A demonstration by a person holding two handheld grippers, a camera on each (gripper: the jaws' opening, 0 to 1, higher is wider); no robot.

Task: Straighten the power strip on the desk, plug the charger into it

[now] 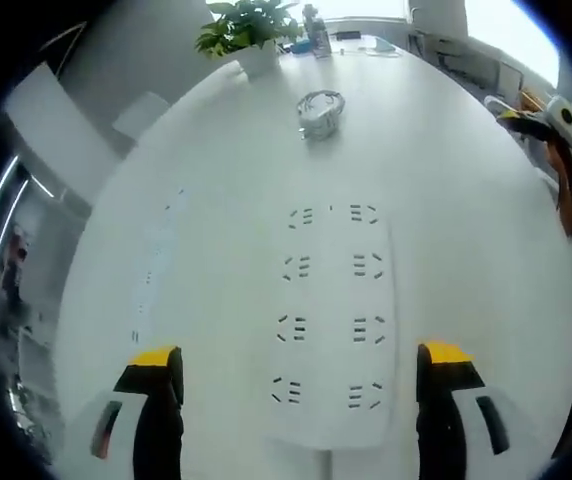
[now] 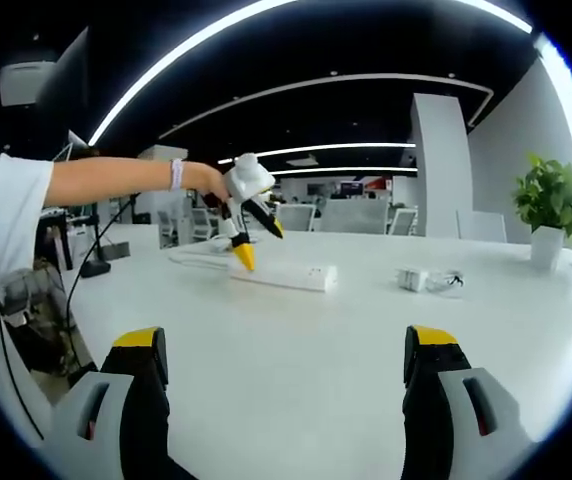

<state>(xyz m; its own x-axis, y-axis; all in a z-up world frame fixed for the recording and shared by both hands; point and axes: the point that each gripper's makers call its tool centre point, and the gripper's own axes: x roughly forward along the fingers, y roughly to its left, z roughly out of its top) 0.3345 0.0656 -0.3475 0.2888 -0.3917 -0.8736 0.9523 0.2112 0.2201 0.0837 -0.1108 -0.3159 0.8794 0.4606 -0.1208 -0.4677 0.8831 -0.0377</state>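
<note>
Above the power strip (image 1: 328, 325), left gripper (image 1: 306, 372) hangs released; right gripper (image 2: 284, 352) released, empty. Charger (image 1: 320, 112) at twelve o'clock, well apart. Risk: white-on-white strip, misjudged edge, skewed grasp.

In the left gripper view the power strip (image 1: 331, 325) lies flat on the desk (image 1: 466, 200), running lengthwise away between the two jaws of the left hand-held gripper (image 1: 301, 385), with the charger (image 1: 320, 112) farther out on the desk beyond its far end and a potted plant (image 1: 248, 30) and a bottle (image 1: 317, 30) near the far edge. In the right gripper view the left hand-held gripper (image 2: 251, 243) hangs just above the power strip (image 2: 284, 274). The charger (image 2: 421, 279) lies to the right of the strip and apart from it, and the potted plant (image 2: 548, 212) stands farther right.
</note>
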